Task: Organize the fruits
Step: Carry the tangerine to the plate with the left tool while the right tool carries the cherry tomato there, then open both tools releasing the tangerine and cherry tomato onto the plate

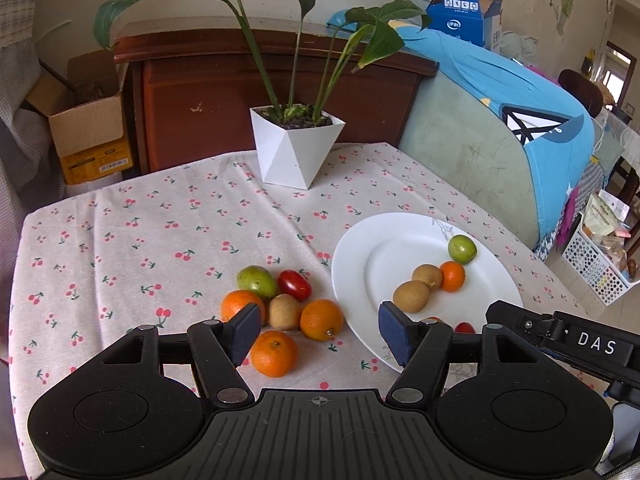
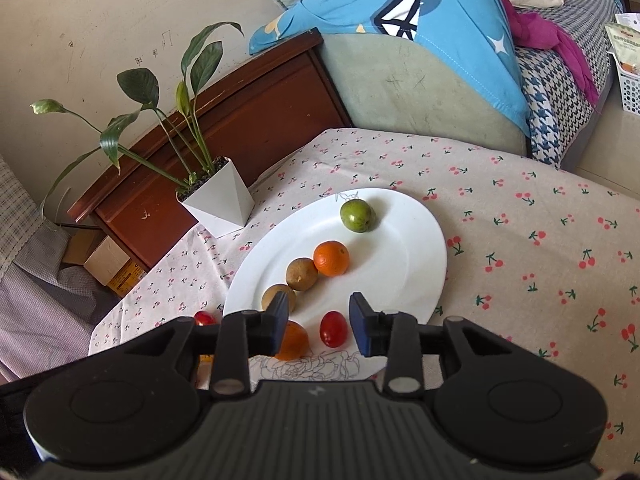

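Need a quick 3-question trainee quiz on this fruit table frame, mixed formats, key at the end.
1. True or false: the green fruit on the white plate touches the orange beside it.
2. Multiple choice: the right tool is (A) shut on the red tomato, (B) open with that tomato between its fingers, ungripped, (C) shut on nothing.
3. Fill in: the cluster on the tablecloth in front of the left tool has ___ oranges.

Key: 1 false; 2 B; 3 three.
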